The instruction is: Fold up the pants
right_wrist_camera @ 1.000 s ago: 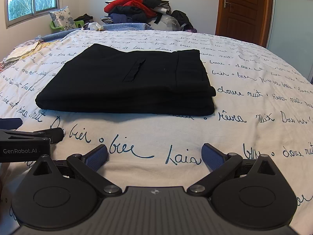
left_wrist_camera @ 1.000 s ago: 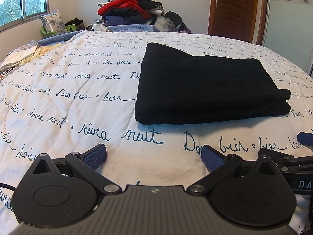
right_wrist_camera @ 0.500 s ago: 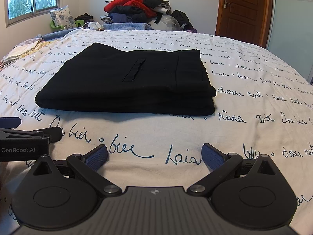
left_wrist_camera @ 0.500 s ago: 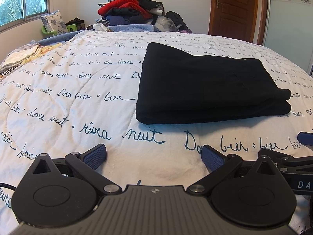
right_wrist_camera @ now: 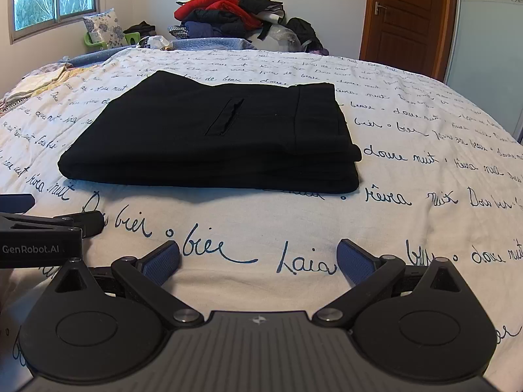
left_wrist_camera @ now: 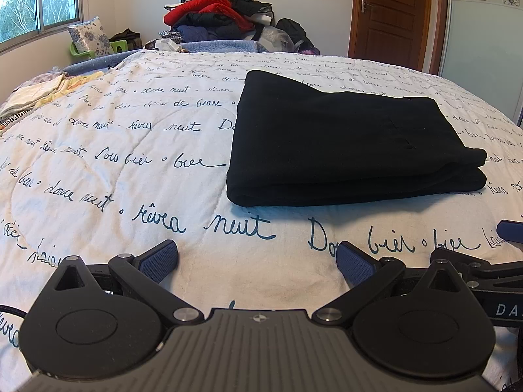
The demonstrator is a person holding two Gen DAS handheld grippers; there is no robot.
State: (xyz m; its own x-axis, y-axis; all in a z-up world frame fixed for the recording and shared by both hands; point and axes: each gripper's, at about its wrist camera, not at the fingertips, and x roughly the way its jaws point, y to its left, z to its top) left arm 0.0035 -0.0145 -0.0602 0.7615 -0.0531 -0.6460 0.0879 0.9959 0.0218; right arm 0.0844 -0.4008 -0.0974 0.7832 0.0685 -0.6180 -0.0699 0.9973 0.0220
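Lying folded on the bed (left_wrist_camera: pixel 137 170), the black pants (left_wrist_camera: pixel 343 150) sit well ahead of both jaws. Left gripper (left_wrist_camera: pixel 256 261) and right gripper (right_wrist_camera: pixel 258 259) gape wide, holding nothing.

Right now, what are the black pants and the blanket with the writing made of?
The folded black pants look like a smooth, matte woven cloth, maybe a cotton or polyester blend: they hold crisp flat layers and a neat slit pocket. The bedspread looks like soft, padded, quilted cotton, judging by its puffy stitched curves and printed script. The exact fibres cannot be told.
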